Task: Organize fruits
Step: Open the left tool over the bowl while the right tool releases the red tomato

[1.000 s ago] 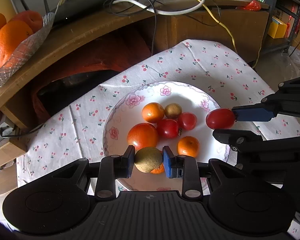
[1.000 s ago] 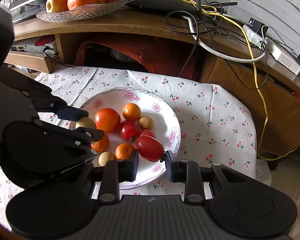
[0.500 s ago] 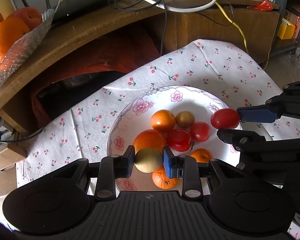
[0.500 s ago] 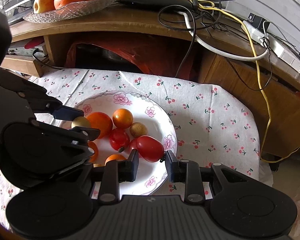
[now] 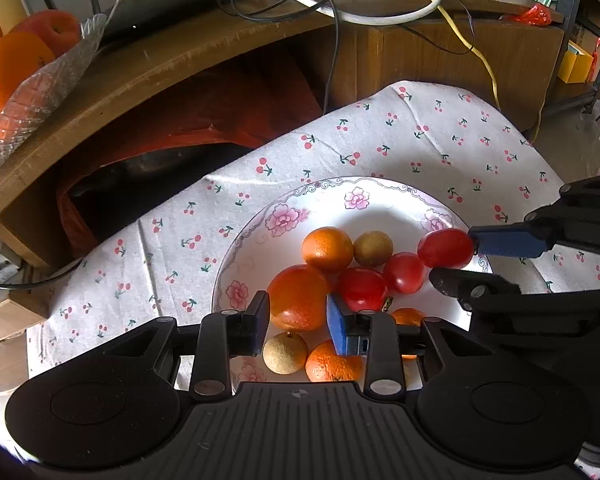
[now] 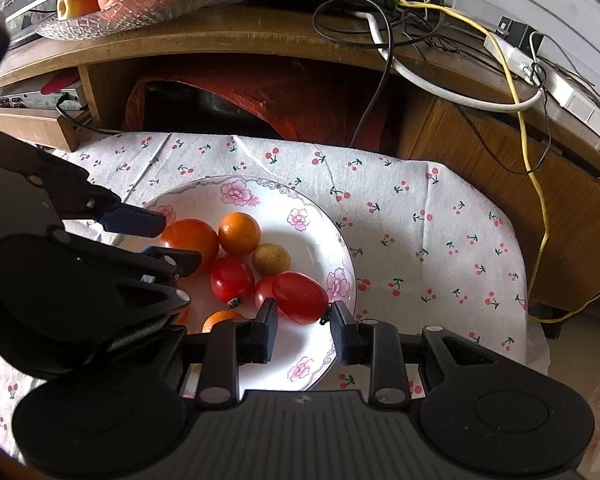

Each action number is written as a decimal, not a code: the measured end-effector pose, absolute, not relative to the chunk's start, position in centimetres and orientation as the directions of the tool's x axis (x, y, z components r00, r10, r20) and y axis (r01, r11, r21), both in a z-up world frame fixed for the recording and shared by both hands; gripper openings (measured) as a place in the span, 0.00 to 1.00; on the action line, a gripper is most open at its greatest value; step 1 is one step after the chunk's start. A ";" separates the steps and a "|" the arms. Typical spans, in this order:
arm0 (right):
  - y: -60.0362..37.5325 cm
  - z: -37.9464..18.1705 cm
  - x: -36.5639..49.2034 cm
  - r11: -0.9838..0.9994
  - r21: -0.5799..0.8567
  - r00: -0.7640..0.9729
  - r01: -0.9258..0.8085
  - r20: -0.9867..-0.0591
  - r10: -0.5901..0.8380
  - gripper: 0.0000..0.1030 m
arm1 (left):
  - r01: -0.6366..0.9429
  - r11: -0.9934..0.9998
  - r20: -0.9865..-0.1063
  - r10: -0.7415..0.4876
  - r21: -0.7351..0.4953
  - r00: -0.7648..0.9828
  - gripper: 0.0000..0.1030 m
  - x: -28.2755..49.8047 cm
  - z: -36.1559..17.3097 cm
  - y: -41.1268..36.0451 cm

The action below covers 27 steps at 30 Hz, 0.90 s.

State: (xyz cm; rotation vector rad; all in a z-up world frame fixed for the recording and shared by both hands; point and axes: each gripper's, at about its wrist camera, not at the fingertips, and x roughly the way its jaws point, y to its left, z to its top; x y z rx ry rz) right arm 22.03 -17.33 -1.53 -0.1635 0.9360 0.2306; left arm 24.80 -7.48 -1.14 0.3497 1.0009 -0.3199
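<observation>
A floral white plate [image 5: 260, 232] on a cherry-print cloth holds a large orange [image 5: 299, 297], small mandarins [image 5: 327, 249], red tomatoes [image 5: 362, 289] and a brown longan [image 5: 373, 248]. My left gripper [image 5: 298, 322] hangs open over the plate's near edge, with nothing between its fingers. Just below it a second tan longan [image 5: 285, 353] lies on the plate beside a mandarin [image 5: 334, 364]. My right gripper [image 6: 303, 324] is shut on an oval red tomato [image 6: 300, 298] above the plate's right side [image 6: 340, 240]. That tomato [image 5: 445, 248] also shows in the left wrist view.
A wooden shelf behind the cloth carries a glass dish of oranges [image 6: 140, 4] and a tangle of cables [image 6: 420, 40]. Under the shelf sits a dark object wrapped in red plastic [image 5: 220, 128]. The cloth [image 6: 440, 240] drops off at its right edge.
My left gripper has opened and the tan longan it held now lies on the plate. Both grippers have drifted toward the plate's near side. The right one still grips the tomato.
</observation>
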 end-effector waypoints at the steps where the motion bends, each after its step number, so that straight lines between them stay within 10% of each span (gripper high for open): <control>1: -17.3 -1.6 22.1 0.962 -0.038 0.568 -0.269 -0.813 0.127 0.29 | 0.415 0.900 -0.859 -0.103 0.134 0.501 0.40 24.8 -1.1 -7.5; 27: -17.5 -1.4 22.0 0.972 -0.005 0.564 -0.236 -0.815 0.133 0.30 | 0.390 0.906 -0.842 -0.077 0.164 0.534 0.52 24.7 -0.3 -7.2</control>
